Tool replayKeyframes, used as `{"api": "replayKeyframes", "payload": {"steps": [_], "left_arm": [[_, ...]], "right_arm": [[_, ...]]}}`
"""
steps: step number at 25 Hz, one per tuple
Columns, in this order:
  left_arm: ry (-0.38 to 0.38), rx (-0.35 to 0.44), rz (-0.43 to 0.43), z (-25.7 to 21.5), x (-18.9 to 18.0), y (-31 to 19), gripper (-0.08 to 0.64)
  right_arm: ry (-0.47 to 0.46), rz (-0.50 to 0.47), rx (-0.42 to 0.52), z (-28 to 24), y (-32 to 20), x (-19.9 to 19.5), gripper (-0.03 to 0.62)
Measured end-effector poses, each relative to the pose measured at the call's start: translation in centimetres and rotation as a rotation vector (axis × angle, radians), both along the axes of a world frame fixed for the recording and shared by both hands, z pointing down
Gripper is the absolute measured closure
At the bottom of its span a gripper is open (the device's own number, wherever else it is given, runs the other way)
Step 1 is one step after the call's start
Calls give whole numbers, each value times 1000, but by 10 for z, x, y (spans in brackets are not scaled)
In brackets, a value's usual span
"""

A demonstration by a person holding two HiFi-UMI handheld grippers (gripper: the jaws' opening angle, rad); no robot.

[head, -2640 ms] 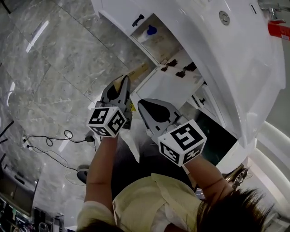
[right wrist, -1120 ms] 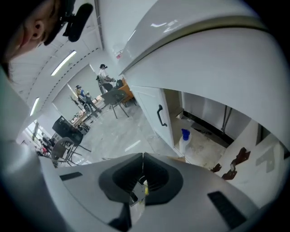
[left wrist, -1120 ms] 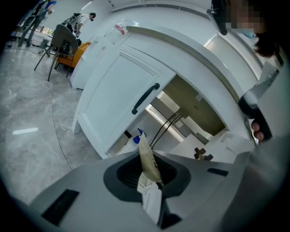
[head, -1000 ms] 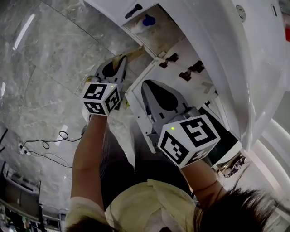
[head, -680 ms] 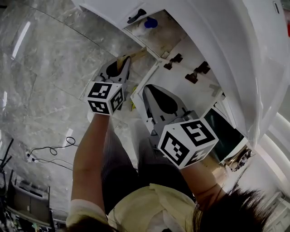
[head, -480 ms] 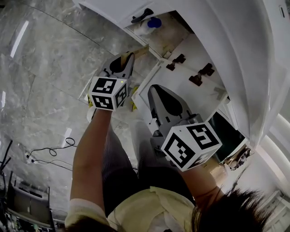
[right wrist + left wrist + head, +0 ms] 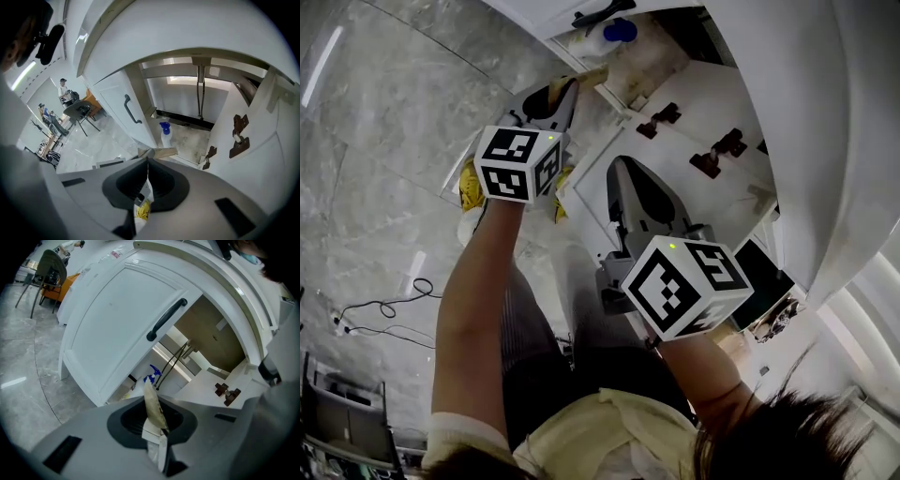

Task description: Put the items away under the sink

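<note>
The under-sink cabinet stands open, and a white spray bottle with a blue head stands on its floor. My left gripper is shut on a flat packet. Its tan end pokes past the jaws to the cabinet's front edge, and its yellow part hangs below. The spray bottle is just ahead of it. My right gripper hovers beside the open right door. It is shut, with nothing at its tips. Yellow shows through the slit behind them.
The left door with a black handle hangs ajar. Dark hinges sit on the right door's inside. Pipes drop at the cabinet's back. The white basin overhangs. Cables lie on the marble floor. Chairs and people are far off.
Both grippers have sunk towards the open cabinet. The left one has carried the packet forward, so its tan end now reaches the cabinet's front edge. The right gripper has tipped further down.
</note>
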State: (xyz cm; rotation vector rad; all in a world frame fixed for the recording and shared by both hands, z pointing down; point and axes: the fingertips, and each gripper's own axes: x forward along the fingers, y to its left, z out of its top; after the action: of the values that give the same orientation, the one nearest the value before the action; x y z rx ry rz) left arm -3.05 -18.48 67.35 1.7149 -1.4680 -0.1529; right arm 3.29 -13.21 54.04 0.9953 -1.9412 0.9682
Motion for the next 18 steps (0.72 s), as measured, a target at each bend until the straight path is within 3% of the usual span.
{"api": "replayKeyframes", "payload": {"steps": [12,18], "left_arm": [[12,-7,18,24,-4,-13,495],[12,8,52,28,6,-20,495]], "right_arm": [[120,72,-28,42,0,14,565],[195,176,-48,65,-2,29,565]]}}
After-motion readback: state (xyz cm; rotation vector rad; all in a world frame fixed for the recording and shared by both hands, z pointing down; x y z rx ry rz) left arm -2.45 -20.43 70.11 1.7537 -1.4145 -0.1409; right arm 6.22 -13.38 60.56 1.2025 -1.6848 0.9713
